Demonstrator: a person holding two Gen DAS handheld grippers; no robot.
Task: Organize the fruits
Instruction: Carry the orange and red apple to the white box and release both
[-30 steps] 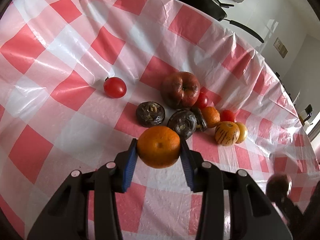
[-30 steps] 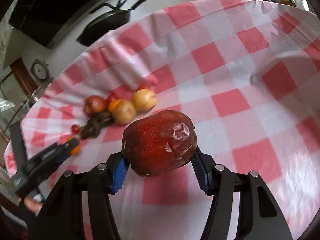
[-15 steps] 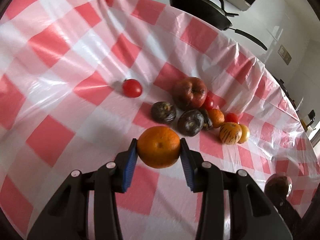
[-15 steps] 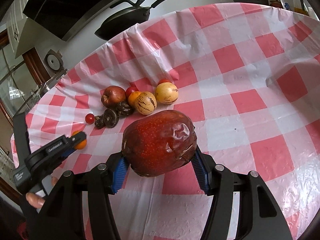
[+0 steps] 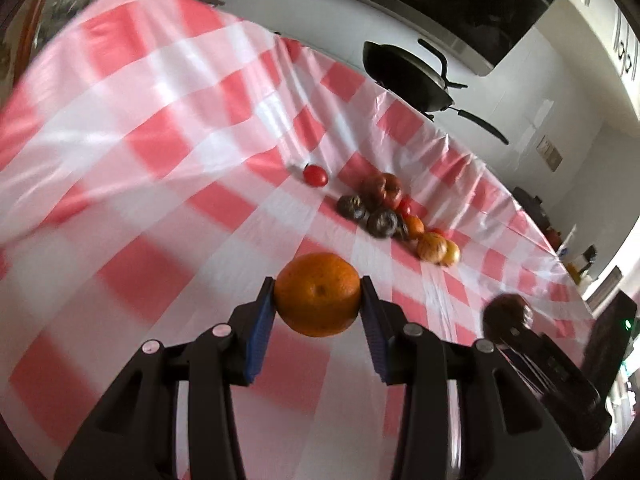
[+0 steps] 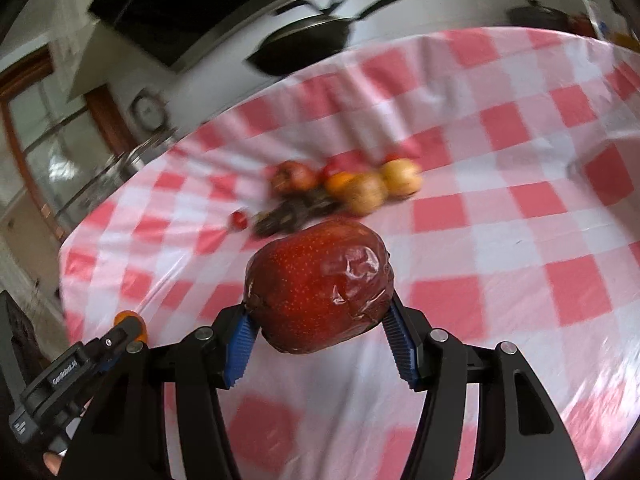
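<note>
Left gripper (image 5: 318, 300): jaws closed on an orange (image 5: 318, 294), blue pads pressed to both its sides, held clear above the checked tablecloth (image 5: 160, 160). Right gripper (image 6: 320, 322): jaws spread wide and clamped on a large red apple (image 6: 318, 284), also raised above the tablecloth. Seen from the right wrist, the left gripper sits low and left of the apple.

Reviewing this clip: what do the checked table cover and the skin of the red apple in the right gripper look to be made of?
Table cover: likely thin plastic or vinyl, glossy; it shows sheen and sharp creases.
Red apple: seems real fruit with waxy speckled skin, and a wrinkled shiny patch suggesting clinging film or loosened, overripe skin; cannot tell which.
</note>
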